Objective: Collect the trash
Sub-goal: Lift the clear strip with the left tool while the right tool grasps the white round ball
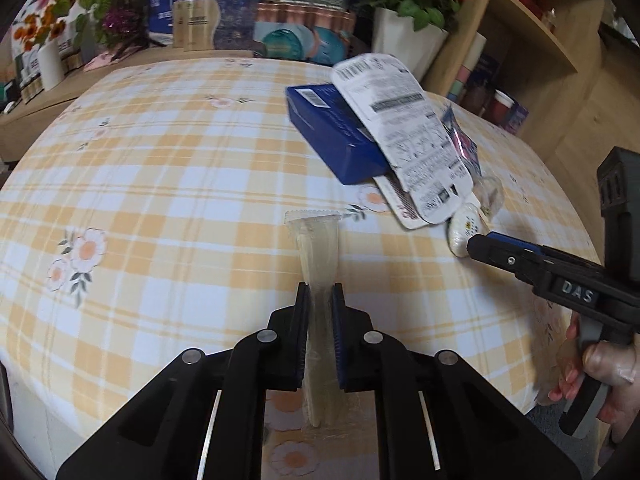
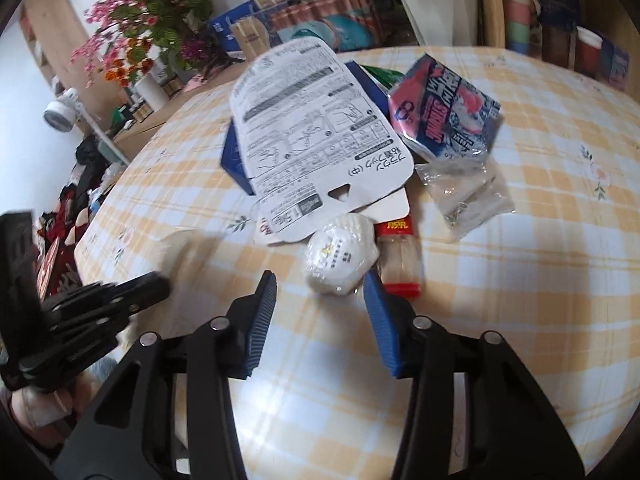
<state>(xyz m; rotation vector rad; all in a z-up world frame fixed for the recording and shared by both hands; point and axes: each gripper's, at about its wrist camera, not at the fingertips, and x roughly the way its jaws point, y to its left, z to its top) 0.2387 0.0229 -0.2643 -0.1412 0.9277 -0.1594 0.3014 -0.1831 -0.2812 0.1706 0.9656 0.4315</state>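
Right gripper [image 2: 320, 292] jaws apart, white crumpled wrapper [image 2: 338, 264] just ahead.

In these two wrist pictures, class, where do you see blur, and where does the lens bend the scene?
Left wrist view: the white printed card is smeared, the left gripper and its clear packet sharp; the checked tablecloth bulges like a dome. Right wrist view: the left gripper at the edge is streaked, the white ball fairly crisp; dark corners ring both pictures.
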